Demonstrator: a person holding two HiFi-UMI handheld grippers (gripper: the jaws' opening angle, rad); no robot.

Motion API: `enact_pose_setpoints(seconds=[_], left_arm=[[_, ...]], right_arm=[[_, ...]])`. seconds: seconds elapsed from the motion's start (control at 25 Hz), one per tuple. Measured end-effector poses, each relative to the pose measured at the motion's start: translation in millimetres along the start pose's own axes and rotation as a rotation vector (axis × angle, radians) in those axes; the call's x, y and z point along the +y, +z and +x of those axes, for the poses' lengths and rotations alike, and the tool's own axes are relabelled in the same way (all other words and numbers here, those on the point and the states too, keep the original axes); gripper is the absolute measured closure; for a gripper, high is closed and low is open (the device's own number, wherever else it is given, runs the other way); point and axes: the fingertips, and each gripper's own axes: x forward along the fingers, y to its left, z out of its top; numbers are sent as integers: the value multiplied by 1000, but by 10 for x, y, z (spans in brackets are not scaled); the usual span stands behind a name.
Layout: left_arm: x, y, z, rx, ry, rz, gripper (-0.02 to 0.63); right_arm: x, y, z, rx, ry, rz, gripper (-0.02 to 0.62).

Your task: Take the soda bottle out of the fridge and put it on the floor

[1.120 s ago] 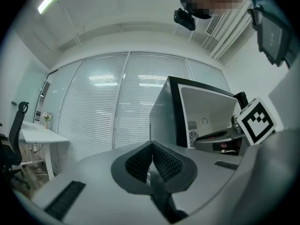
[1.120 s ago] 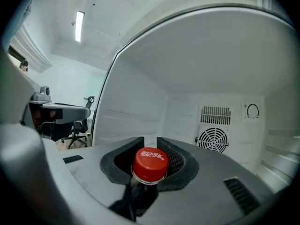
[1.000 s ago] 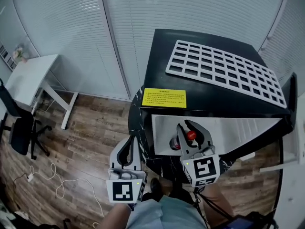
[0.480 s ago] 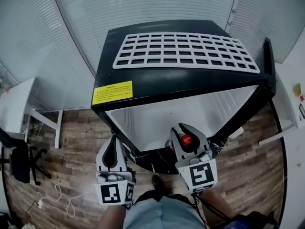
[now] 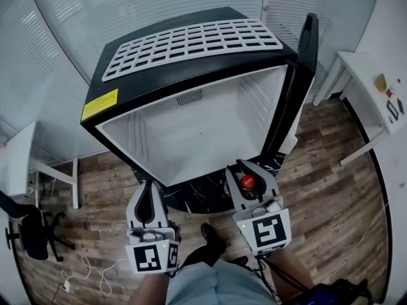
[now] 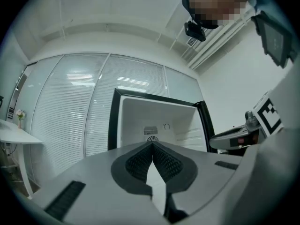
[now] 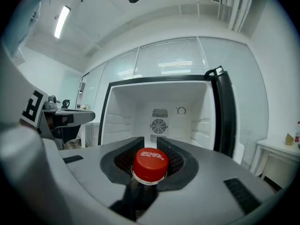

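Head view: two hand-held grippers sit low in frame before one open black fridge [image 5: 203, 138]. The right hand-held gripper [image 5: 249, 168] hides the single soda bottle [image 5: 247, 182] except its red cap. Left gripper view: the left hand-held gripper [image 6: 152, 145] has its jaws pressed together. Right gripper view: the jaws clamp the bottle's neck under the cap, and its body is cut off below.

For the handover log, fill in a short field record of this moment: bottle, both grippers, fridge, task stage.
soda bottle: red cap, neck clamped between jaws, held in front of the open fridge
right gripper: shut on the soda bottle
left gripper: jaws together, nothing between them
fridge: door swung open at the right; no items seen in the visible interior
on fridge top: white grid rack, yellow label
task stage: bottle out of the fridge, not yet set on the wooden floor
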Motion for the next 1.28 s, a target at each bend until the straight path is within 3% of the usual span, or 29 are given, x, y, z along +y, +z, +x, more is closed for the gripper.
enact_pose_setpoints(seconds=[0.24, 0.64, 1.08, 1.28], left_arm=[[-730, 86, -242, 10, -133, -4, 589], [-2276, 237, -620, -12, -459, -13, 589], [-4349, 304, -1308, -22, -945, -51, 591], [-5201, 302, -1774, -19, -1198, -70, 589]], right_arm=[[-250, -81, -793, 21, -101, 7, 499], [-805, -189, -2291, 39, -360, 12, 499], [-1355, -504, -4246, 104, -767, 51, 499], [-1412, -671, -5180, 147, -1005, 79, 499]])
